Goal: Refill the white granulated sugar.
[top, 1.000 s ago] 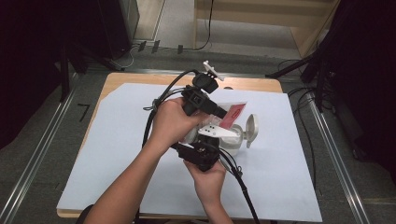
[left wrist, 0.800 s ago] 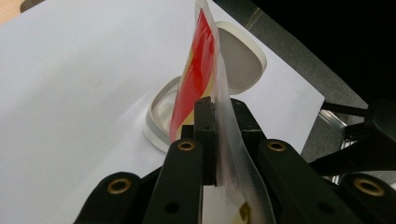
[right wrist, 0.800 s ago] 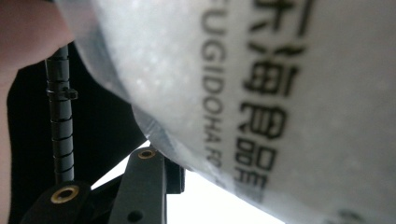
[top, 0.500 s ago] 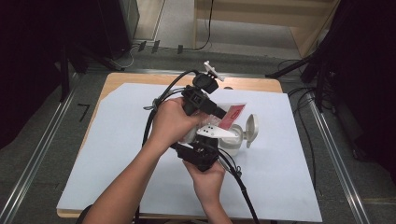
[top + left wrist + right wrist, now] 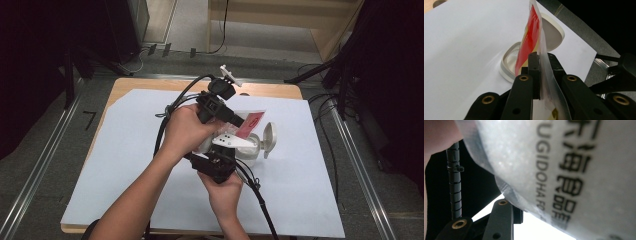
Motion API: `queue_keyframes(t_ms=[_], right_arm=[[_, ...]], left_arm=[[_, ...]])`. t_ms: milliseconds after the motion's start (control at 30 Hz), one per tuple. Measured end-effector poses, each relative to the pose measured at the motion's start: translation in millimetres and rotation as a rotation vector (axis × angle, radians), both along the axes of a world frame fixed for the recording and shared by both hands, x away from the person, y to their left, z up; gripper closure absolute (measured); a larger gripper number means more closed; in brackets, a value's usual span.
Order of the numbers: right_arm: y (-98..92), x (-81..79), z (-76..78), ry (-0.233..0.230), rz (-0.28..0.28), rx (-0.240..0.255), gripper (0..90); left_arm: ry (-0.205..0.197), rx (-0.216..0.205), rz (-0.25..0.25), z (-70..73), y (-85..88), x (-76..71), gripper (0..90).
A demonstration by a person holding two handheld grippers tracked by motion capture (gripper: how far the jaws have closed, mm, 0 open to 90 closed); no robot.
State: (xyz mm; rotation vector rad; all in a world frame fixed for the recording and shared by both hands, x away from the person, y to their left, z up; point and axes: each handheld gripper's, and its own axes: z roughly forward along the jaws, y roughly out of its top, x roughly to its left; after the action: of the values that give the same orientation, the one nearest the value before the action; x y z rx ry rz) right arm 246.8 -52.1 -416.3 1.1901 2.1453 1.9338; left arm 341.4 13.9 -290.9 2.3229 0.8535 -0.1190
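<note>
In the high view my left gripper reaches in from the left, shut on a red and clear sachet. The sachet stands upright over the open mouth of a white plastic container, whose hinged lid is swung out to the right. In the left gripper view the sachet is pinched flat between the fingers, above the container's rim. My right gripper comes from below and grips the container's body. The right gripper view has the frosted, lettered wall close up, resting on one finger.
A white sheet covers the wooden table. Black cables trail from the left gripper toward the table's back, and another cable runs toward the front edge. Metal rails flank the table on the floor.
</note>
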Motion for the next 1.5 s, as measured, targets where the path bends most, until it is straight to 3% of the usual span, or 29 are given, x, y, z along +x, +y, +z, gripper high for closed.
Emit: queue_keyframes(t_ms=[633, 1500], right_arm=[[-13.5, 1.6, 0.1, 0.017, -0.019, 0.017, 63.9], [-20.4, 0.8, 0.8, 0.028, -0.029, 0.012, 64.0]], left_arm=[[0.021, 0.004, -0.017, -1.3, -16.7, 4.2, 84.3], [0.036, 0.011, -0.018, -1.7, -23.8, 7.1, 84.3]])
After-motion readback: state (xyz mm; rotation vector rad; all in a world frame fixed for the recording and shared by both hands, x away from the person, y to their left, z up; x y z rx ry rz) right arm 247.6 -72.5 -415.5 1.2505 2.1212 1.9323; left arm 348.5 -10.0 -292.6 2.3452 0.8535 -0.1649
